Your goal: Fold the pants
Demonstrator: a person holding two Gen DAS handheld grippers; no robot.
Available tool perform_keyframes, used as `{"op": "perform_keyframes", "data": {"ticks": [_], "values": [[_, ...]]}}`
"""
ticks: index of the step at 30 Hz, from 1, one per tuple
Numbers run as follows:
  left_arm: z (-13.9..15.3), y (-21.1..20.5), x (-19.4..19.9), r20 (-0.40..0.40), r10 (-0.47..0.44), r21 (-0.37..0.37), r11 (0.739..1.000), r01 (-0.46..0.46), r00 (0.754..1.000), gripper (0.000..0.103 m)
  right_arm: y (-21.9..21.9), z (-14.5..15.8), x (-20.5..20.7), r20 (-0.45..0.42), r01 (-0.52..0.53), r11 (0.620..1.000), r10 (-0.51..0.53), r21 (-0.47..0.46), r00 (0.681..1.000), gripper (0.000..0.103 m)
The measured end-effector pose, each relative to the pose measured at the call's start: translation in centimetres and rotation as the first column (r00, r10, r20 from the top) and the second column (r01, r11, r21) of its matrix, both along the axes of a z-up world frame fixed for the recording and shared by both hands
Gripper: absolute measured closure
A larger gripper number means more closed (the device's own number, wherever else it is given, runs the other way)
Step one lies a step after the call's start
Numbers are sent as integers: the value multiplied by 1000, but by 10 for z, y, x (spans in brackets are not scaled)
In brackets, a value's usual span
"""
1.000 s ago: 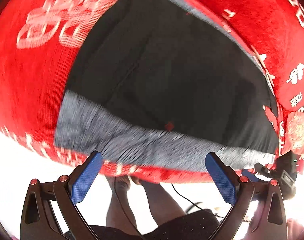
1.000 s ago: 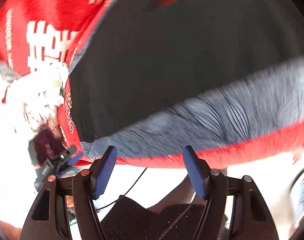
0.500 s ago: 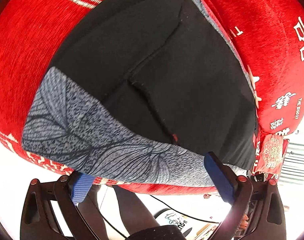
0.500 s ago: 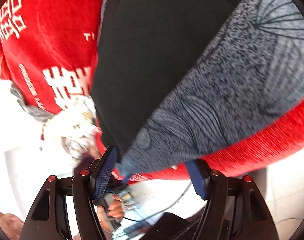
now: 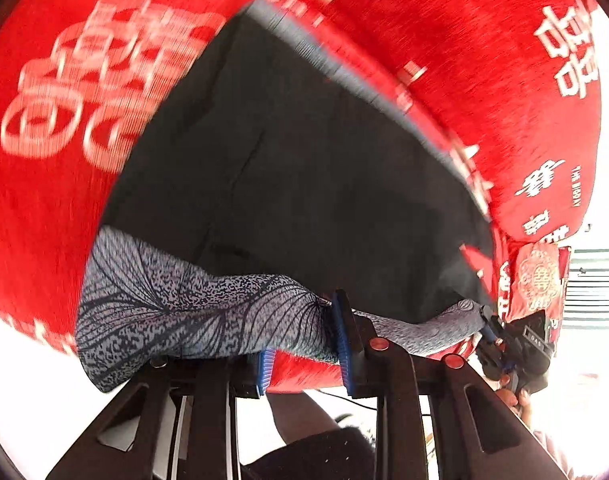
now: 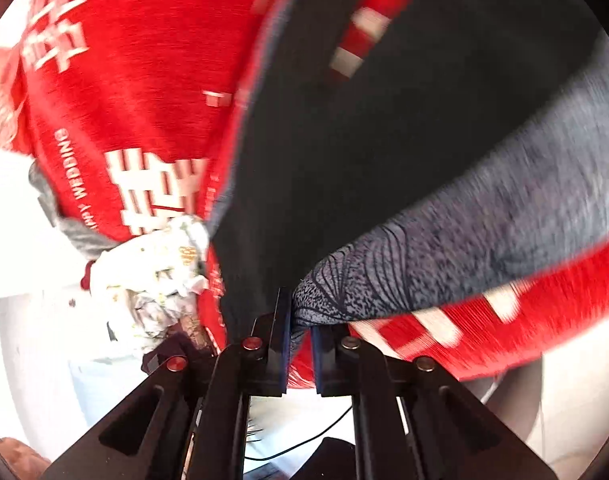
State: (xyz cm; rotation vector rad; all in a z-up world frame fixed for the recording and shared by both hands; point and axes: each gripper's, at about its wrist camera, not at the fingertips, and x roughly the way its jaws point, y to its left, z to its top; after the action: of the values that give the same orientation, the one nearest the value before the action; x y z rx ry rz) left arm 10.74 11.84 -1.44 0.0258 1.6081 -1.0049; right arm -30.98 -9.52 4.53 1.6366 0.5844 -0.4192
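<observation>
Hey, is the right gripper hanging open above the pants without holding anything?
No, the right gripper has its blue pads pinched together on the patterned grey waistband of the black pants.

Black pants (image 5: 324, 184) (patterned grey waistband) lying flat.

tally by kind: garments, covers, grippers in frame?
Pants: 1
Red cover: 1
Grippers: 2, the left gripper and the right gripper, both shut on the patterned waistband
Total: 4
</observation>
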Motion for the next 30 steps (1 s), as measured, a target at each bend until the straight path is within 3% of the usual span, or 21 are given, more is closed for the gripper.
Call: {"op": "perform_keyframes", "data": {"ticks": [4,7,8,9,10,12,14,18,19,20,21,23,25,27,30], "values": [[28,-39,25,67,-5,-74,997,10,998,75,-43,37,32,31,-50,996,52,-75,998,93],[43,-83,53,164,16,-115,993,3,986,74,-95,53,70,42,-106,986,112,-125,993,93],[43,-94,60,185,27,-119,993,-5,982,72,-106,53,77,39,-119,984,125,-129,991,93],[42,-113,72,227,56,-115,993,-30,972,59,-126,51,91,26,-149,980,154,-132,988,93],[41,-124,77,260,77,-104,993,-51,963,36,-140,46,105,13,-174,976,177,-135,984,93],[31,-150,96,391,134,-24,990,-136,910,16,-165,32,133,-18,-215,967,214,-136,977,93],[14,-166,109,436,133,37,986,-165,890,16,-186,14,150,-49,-241,962,237,-128,970,90],[-29,-188,117,468,92,195,959,-204,879,16,-215,-37,187,-145,-305,949,291,-86,946,87],[-33,-189,112,460,78,225,953,-201,884,16,-220,-56,195,-197,-321,945,304,-58,932,71],[-39,-183,109,450,70,233,953,-193,890,16,-222,-67,198,-218,-326,945,311,-35,925,68],[-35,-183,101,444,61,233,955,-181,894,16,-224,-75,199,-181,-302,953,292,-27,939,66],[-22,-186,79,449,15,238,962,-136,893,16,-227,-71,196,-138,-277,961,271,-20,952,43],[-6,-191,49,441,-51,236,970,-62,896,16,-224,-57,190,-128,-310,950,306,-18,943,41],[9,-204,8,414,-151,231,971,56,898,16,-217,-31,167,-121,-358,931,348,-74,930,41],[19,-231,-56,366,-287,211,952,222,885,16,-208,-1,117,-152,-357,926,337,-125,929,41]]}}
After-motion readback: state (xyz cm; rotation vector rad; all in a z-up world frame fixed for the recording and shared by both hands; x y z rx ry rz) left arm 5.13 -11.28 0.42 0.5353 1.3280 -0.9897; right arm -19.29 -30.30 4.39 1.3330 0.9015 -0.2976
